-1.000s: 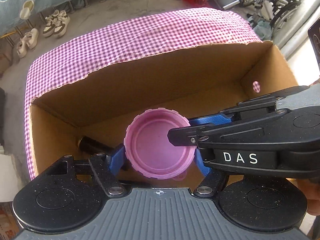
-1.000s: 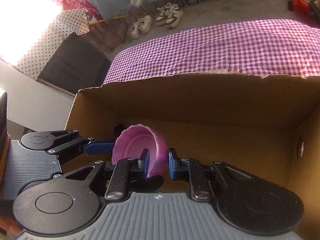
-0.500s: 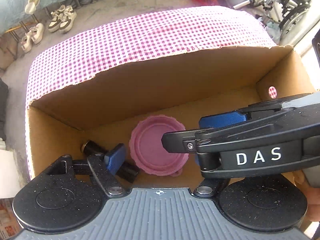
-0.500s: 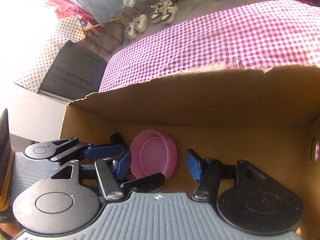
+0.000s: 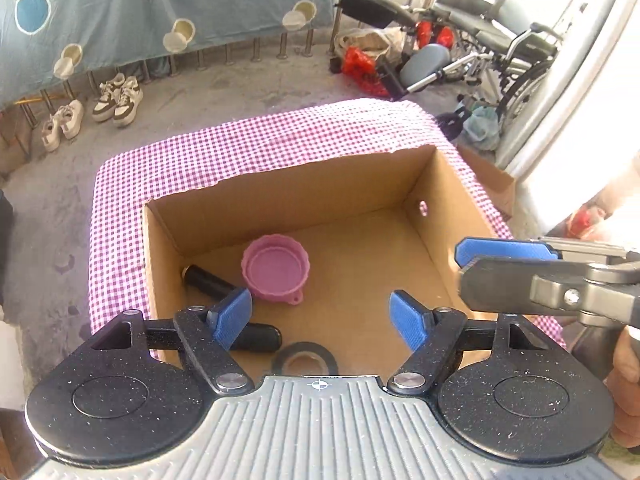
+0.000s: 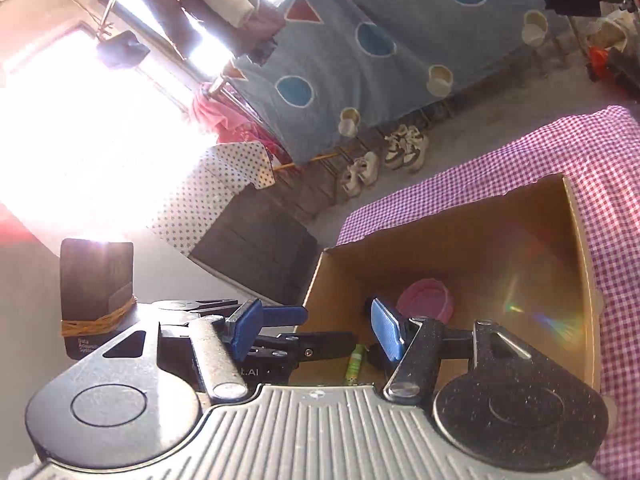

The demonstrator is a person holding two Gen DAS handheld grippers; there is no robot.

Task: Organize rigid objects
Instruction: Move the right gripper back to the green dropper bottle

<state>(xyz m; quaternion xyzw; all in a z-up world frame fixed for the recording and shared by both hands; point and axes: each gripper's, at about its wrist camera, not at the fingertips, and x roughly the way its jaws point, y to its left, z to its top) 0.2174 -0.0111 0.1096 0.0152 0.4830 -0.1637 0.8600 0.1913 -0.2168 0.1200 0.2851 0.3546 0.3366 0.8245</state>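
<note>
A pink round lid (image 5: 275,272) lies hollow side up on the floor of an open cardboard box (image 5: 288,194), near its far left corner; it also shows in the right wrist view (image 6: 428,299). A black cylinder (image 5: 208,281) lies beside it and a black tape roll (image 5: 305,358) sits near the front. My left gripper (image 5: 322,312) is open and empty, well above the box. My right gripper (image 6: 316,326) is open and empty, raised over the box's left front; it also shows in the left wrist view (image 5: 508,268) at the right.
The box (image 6: 578,240) stands on a pink checked tablecloth (image 5: 248,148). A green tube (image 6: 354,364) lies in the box near the front. Shoes (image 5: 118,98), a hanging blue cloth (image 5: 160,4) and a wheelchair (image 5: 492,44) stand beyond the table.
Both grippers let go of the pink lid, which now rests on the box floor. Both have opened and lifted up and back out of the box.
</note>
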